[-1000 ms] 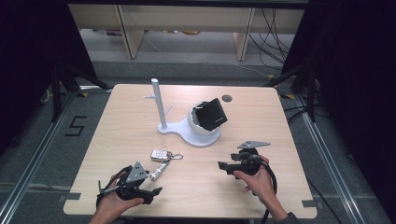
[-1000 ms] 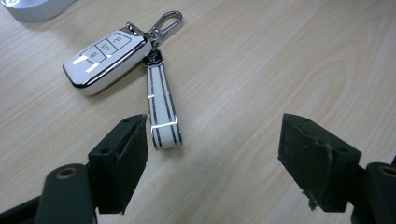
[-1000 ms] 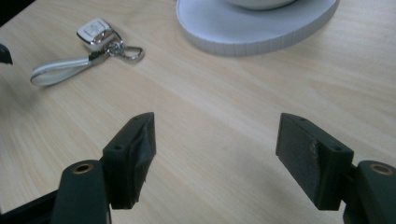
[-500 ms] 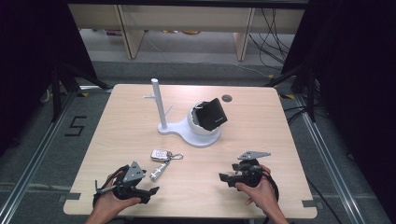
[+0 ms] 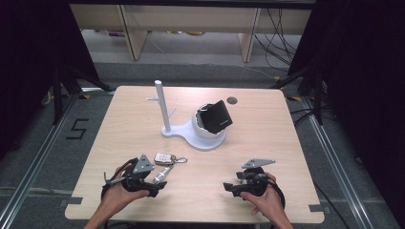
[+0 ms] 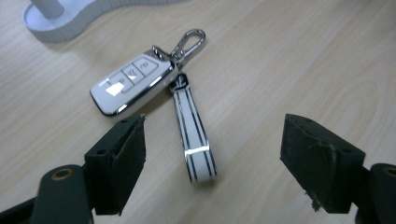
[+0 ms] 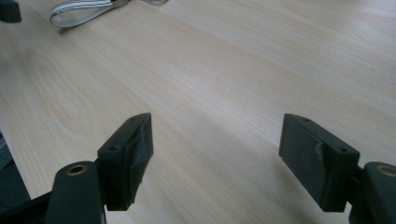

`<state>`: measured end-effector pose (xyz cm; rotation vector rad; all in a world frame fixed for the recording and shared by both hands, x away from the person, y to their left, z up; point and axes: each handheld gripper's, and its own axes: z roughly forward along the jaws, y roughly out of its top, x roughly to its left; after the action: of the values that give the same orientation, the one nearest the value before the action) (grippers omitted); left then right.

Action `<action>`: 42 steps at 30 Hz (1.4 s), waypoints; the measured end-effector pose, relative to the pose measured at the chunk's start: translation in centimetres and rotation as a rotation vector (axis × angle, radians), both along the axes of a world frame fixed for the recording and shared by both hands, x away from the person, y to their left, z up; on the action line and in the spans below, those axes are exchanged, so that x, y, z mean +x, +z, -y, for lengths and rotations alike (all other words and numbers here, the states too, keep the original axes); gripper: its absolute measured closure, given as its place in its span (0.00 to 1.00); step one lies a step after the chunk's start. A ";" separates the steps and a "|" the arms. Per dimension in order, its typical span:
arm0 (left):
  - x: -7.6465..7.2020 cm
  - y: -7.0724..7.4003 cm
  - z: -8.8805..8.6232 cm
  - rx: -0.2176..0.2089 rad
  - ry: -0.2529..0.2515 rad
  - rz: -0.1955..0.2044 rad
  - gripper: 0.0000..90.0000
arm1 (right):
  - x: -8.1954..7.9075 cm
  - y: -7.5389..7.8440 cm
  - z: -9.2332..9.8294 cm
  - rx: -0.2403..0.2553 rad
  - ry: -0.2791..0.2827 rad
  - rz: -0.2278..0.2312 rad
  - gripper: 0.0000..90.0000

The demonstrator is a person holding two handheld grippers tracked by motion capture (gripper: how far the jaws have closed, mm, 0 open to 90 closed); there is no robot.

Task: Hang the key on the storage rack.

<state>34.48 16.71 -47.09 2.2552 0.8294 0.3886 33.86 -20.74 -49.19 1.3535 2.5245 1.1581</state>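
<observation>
My left gripper [image 6: 212, 158] was spread wide w/ nothing in it, jaws either side of the strap [image 6: 192, 135] end. Key fob [image 6: 132, 86] lay flat on the table [image 5: 286, 143], just in front of that gripper, approx. between it & the white stand [image 5: 191, 131]. Fob was white w/ chrome edge, three buttons on its face, a silver clip [image 6: 189, 42] at one end; strap white w/ dark stripes, joined by the clip. My right gripper [image 7: 215, 158] was also spread wide, empty, over bare wood well apart from the fob.

White key fob [image 6: 133, 85], striped strap [image 6: 194, 135], flat on table [image 5: 267, 143]
</observation>
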 end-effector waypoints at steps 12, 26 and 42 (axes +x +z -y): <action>6.6 2.5 5.0 0.273 -0.130 -0.061 0.32 | 0.2 -0.1 -0.1 -0.004 0.029 0.025 0.31; 11.1 0.9 7.7 0.395 -0.289 -0.210 0.55 | 0.1 0.1 -0.4 0.010 0.037 0.016 0.31; 12.3 -0.7 8.9 0.537 -0.376 -0.310 0.67 | 0.2 0.1 -0.7 0.005 0.064 0.010 0.31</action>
<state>46.76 7.81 -47.78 2.9555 0.4568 0.0848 34.10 -20.04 -49.05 1.2739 2.5779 1.1802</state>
